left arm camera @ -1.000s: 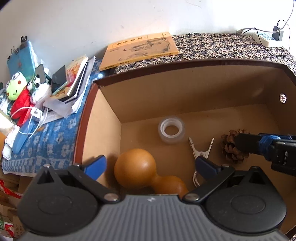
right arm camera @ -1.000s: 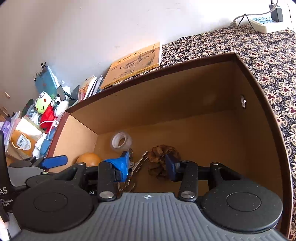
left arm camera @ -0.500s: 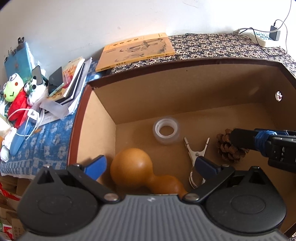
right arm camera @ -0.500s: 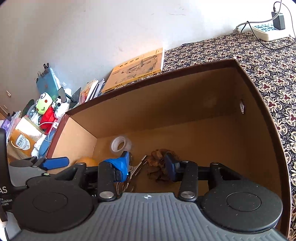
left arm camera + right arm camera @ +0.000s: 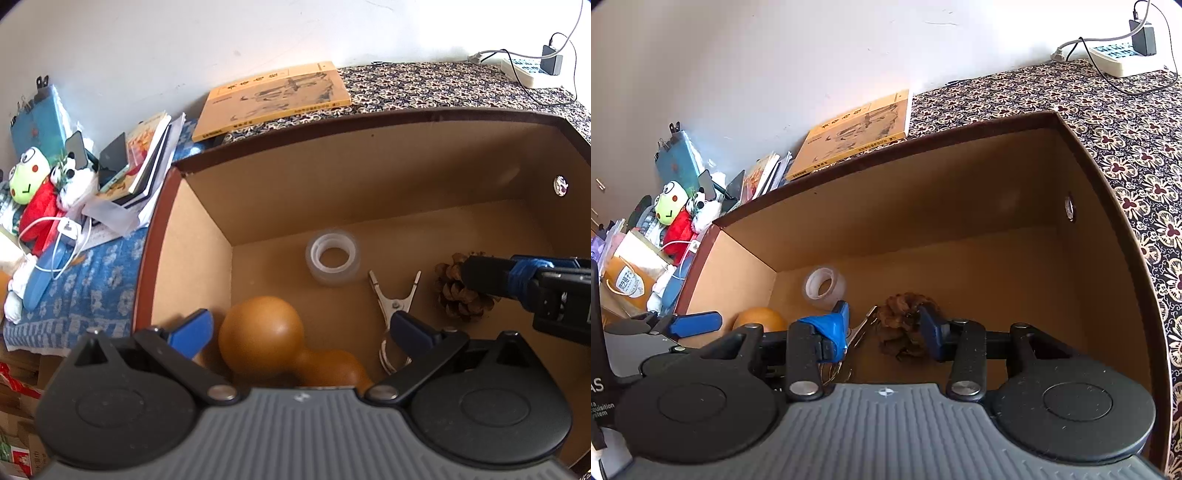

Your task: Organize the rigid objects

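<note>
brown pine cone sits on the cardboard box floor between my right claw's parted fingers; orange wooden gourd at 12 o'clock between my left claw's wide-apart fingers.

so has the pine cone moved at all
no, the pine cone still lies just right of the metal clip, same gap

setting: lived-in home room. plain white wall, floral tablecloth, frog plush toy, leaning stack of books, yellow book, power strip with plugged charger, open brown box.
</note>
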Motion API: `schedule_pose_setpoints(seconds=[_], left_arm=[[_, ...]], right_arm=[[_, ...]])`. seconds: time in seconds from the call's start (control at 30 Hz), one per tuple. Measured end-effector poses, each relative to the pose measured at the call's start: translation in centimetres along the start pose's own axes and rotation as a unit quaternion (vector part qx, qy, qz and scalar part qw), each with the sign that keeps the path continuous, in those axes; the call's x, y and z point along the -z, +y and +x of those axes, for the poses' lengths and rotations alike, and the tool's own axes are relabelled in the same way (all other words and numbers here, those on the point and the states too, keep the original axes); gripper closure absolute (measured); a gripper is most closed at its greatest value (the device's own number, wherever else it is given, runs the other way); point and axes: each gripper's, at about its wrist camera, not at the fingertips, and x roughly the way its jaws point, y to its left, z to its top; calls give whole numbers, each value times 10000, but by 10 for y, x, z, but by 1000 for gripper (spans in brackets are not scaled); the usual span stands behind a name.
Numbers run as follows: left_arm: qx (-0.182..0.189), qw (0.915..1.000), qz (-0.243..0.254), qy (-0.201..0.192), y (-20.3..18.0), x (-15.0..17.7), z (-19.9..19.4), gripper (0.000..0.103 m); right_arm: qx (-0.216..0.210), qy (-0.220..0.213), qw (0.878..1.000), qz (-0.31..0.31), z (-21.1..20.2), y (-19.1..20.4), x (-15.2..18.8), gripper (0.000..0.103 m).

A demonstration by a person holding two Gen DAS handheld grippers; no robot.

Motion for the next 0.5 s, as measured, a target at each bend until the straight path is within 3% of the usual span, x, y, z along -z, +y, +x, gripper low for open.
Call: schedule_pose_setpoints(seconds=[0.5], left_arm=[[-31,10000,41,8,2,-1,2,1]], right_arm=[[118,-102,9999,-47,0,1,0,76]])
